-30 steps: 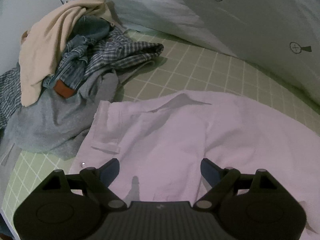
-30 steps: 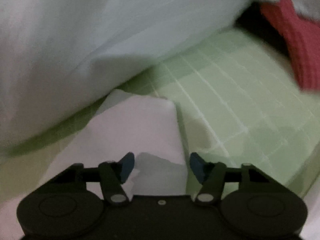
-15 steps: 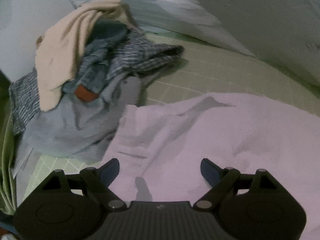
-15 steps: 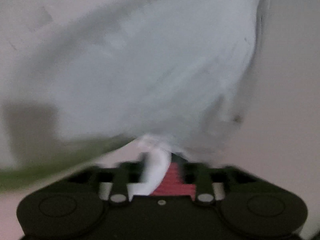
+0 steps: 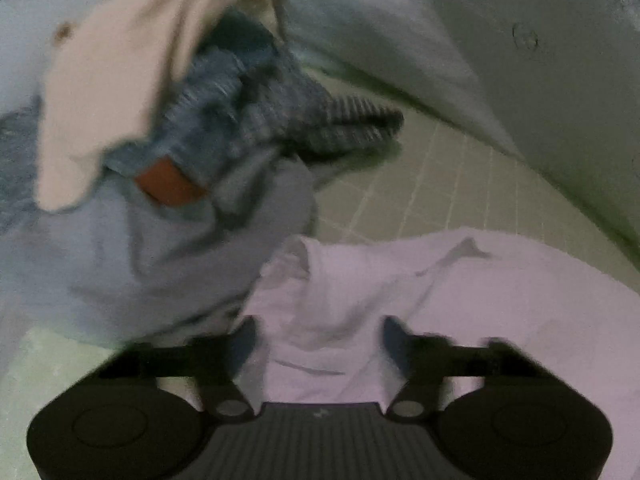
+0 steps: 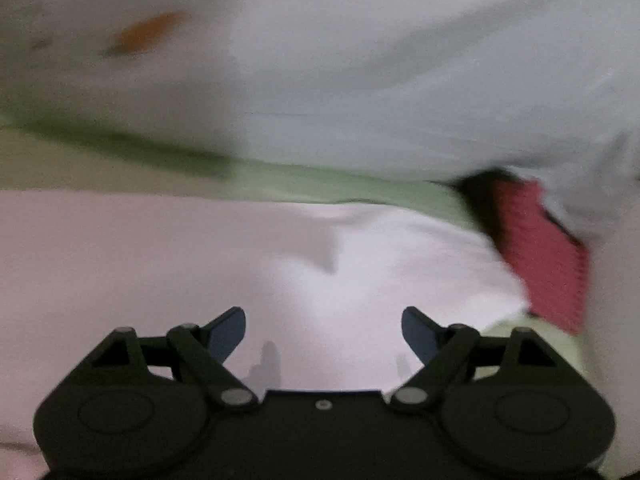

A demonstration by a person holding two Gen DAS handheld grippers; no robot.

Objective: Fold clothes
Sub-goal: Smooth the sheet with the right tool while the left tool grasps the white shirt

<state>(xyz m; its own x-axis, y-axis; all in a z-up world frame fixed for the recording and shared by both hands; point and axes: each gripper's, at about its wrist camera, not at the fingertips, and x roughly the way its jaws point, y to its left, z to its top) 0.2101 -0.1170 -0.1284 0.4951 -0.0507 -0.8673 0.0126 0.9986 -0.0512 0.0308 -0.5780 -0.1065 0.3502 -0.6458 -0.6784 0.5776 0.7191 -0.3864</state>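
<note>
A pale pink shirt (image 5: pixel 480 288) lies spread on the green grid sheet (image 5: pixel 420 184). My left gripper (image 5: pixel 320 340) is at the shirt's left edge, open, its fingers on either side of a raised fold of the pink cloth. This view is blurred. In the right wrist view the same pink shirt (image 6: pixel 200 260) lies flat under my right gripper (image 6: pixel 322 326). That gripper is open wide and holds nothing.
A heap of clothes (image 5: pixel 180 140) sits just left of the shirt: a beige garment (image 5: pixel 100 92), denim with a brown patch (image 5: pixel 168 184), a grey top (image 5: pixel 160 260). White bedding (image 5: pixel 480 40) runs along the back. A red knitted item (image 6: pixel 540 256) lies at the right.
My right gripper, shut on the lifted pink cloth half a second ago, has let go and now stands open over it. The left gripper moved toward the shirt's left edge and its fingers narrowed.
</note>
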